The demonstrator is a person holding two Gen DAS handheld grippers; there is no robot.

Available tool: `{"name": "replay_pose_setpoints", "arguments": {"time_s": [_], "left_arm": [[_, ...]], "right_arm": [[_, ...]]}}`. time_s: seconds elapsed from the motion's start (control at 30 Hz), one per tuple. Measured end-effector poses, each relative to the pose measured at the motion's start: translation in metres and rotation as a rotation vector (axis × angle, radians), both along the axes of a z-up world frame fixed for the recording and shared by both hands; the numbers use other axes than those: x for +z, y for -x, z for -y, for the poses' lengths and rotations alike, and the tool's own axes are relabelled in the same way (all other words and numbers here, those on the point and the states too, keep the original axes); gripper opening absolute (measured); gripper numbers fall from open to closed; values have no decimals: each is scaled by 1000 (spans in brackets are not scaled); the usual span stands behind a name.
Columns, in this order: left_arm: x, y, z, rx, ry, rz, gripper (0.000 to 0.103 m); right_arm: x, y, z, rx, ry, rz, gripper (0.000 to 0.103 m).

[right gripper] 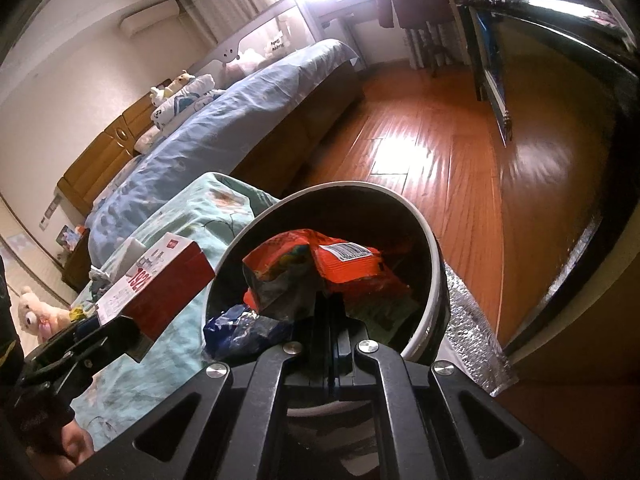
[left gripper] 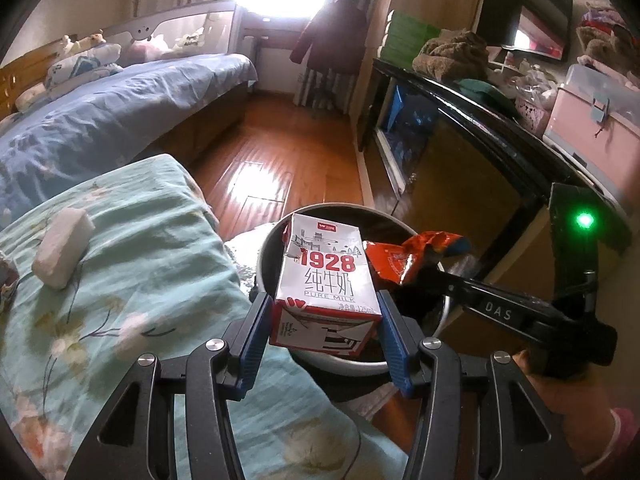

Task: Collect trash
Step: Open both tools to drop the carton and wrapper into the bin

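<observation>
My left gripper (left gripper: 324, 305) is shut on a white and red "1928" milk carton (left gripper: 326, 268), its blue pads pressing both sides. The carton hangs over the near rim of a round grey bin (left gripper: 267, 246). From the right, my right gripper (left gripper: 428, 271) reaches over the bin, shut on a crumpled orange snack wrapper (left gripper: 400, 260). In the right wrist view the right gripper (right gripper: 330, 298) pinches the orange wrapper (right gripper: 344, 268) above the bin (right gripper: 430, 236), where a blue wrapper (right gripper: 240, 326) lies inside. The carton (right gripper: 160, 276) is just left of the rim.
A teal floral quilt (left gripper: 140, 280) lies left of the bin, with a white block (left gripper: 62, 248) on it. Behind it is a blue bed (left gripper: 100, 120). A black cabinet (left gripper: 480, 160) stands close on the right. Wooden floor (left gripper: 280, 140) runs between; a silver foil bag (right gripper: 472, 328) leans by the bin.
</observation>
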State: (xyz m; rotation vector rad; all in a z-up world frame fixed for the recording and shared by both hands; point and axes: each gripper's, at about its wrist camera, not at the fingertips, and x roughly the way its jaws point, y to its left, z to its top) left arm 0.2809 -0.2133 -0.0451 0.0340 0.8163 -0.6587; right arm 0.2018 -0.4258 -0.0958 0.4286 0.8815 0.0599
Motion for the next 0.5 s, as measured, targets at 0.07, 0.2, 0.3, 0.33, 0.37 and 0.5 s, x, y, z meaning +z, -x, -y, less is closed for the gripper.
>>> {"name": "replay_pose_setpoints", "arguments": {"time_s": [0.07,0.2,0.3,0.33,0.37,0.5], "left_arm": [[-2,-3,5,-3,-6,-3,50],[-4,-9,12,-10,-15,-7,50],[-7,-14,16,-15,-17,-22,51],[-8,-16,17,-16,-18,-29,51],[-9,-18,18,-17,-20,-39,51],[-9,-22,17,-12,-13,-61,56]], "right_arm": [[-2,-2,2,1,-6,-8,0],[-2,-7,5,3,-2,-16,1],[-3,-10,6,1,7,-24,6],[-3,-11,6,-1,11,-28,6],[-3,-11,7,-1,11,-31,6],[-3,-11,11,-17,15,-37,14]]}}
